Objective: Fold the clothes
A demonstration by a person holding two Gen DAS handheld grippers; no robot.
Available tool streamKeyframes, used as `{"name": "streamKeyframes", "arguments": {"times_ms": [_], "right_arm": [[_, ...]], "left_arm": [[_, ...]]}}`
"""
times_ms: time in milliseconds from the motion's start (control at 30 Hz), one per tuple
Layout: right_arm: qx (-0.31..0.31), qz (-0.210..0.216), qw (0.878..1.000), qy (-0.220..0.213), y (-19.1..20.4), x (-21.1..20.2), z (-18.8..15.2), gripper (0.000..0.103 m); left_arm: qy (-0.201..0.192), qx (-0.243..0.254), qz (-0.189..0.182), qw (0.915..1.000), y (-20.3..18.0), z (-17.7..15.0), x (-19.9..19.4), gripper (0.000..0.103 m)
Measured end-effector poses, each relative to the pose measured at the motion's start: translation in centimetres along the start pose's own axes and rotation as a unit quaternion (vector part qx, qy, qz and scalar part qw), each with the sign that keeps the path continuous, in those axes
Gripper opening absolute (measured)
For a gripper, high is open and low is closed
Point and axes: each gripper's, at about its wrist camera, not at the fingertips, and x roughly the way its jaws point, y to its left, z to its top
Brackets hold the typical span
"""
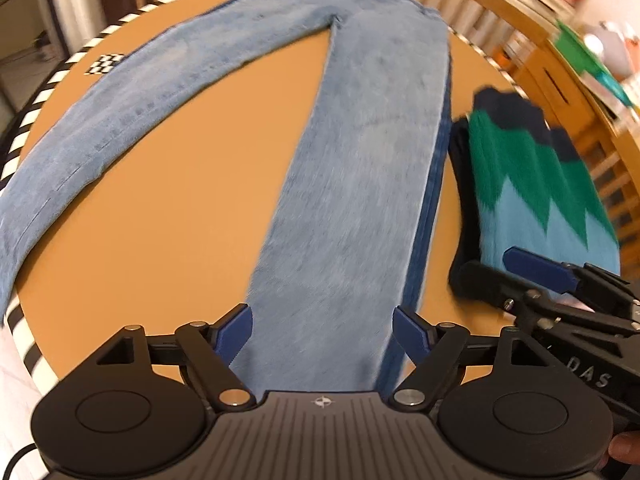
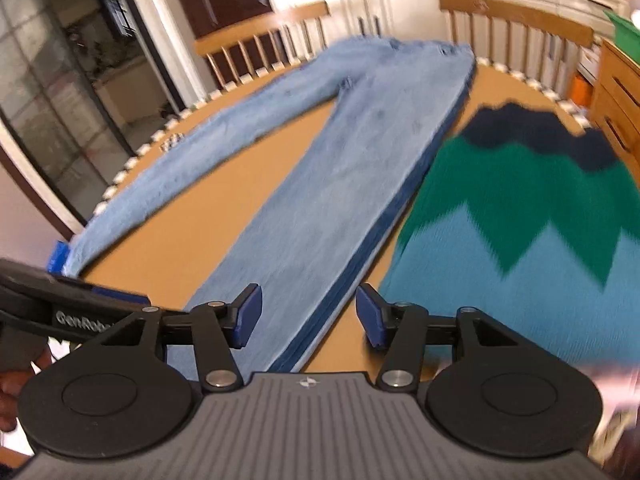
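Light blue jeans (image 1: 360,168) lie spread flat on the round brown table (image 1: 168,208), legs apart in a V, waist at the far side. They also show in the right wrist view (image 2: 320,200). My left gripper (image 1: 322,330) is open and empty above the near end of the right leg. My right gripper (image 2: 309,314) is open and empty over that leg's right edge. The right gripper also shows in the left wrist view (image 1: 536,272), by the sweater.
A folded sweater (image 2: 520,216) in light blue, green and navy lies on the table right of the jeans. Wooden chairs (image 2: 516,28) stand at the far side. A wooden dresser (image 1: 560,76) stands at the right. The table has a striped rim (image 1: 24,128).
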Motion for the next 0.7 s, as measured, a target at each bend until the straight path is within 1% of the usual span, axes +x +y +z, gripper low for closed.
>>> {"name": "streamKeyframes", "arguments": {"times_ms": [100,200,367,433,500,533,633,700], "right_arm": [[-0.034,0.024,0.999,0.004,-2.7,-0.3,2.2,0.058],[-0.066,0.055,0.996,0.001,-5.3,-1.5,3.6,0.062],[-0.052,0.093,0.994,0.012,-8.4,-1.5,4.7,0.063],[-0.042,0.101,0.994,0.010,-8.8,-1.1,5.0,0.064],[-0.028,0.107,0.994,0.002,-8.9,-0.6,5.4,0.071],[-0.022,0.110,0.994,-0.003,-8.9,-0.4,5.6,0.072],[-0.013,0.114,0.993,-0.012,-8.6,-0.2,6.4,0.073],[-0.023,0.103,0.994,-0.010,-8.0,0.0,7.1,0.073]], "left_arm": [[-0.021,-0.053,0.026,0.9980,-2.9,0.5,-0.5,0.083],[-0.025,-0.091,0.042,0.9947,-5.5,0.5,-0.6,0.085],[-0.021,-0.144,0.070,0.9869,-7.6,-0.3,-1.4,0.086],[-0.016,-0.155,0.082,0.9844,-7.6,-0.6,-1.6,0.086],[-0.016,-0.170,0.091,0.9812,-7.0,-0.6,-1.9,0.087],[-0.017,-0.177,0.093,0.9797,-6.7,-0.5,-2.1,0.088],[-0.025,-0.199,0.084,0.9761,-5.3,-0.1,-2.4,0.089],[-0.029,-0.213,0.075,0.9736,-4.3,0.2,-2.4,0.089]]}}
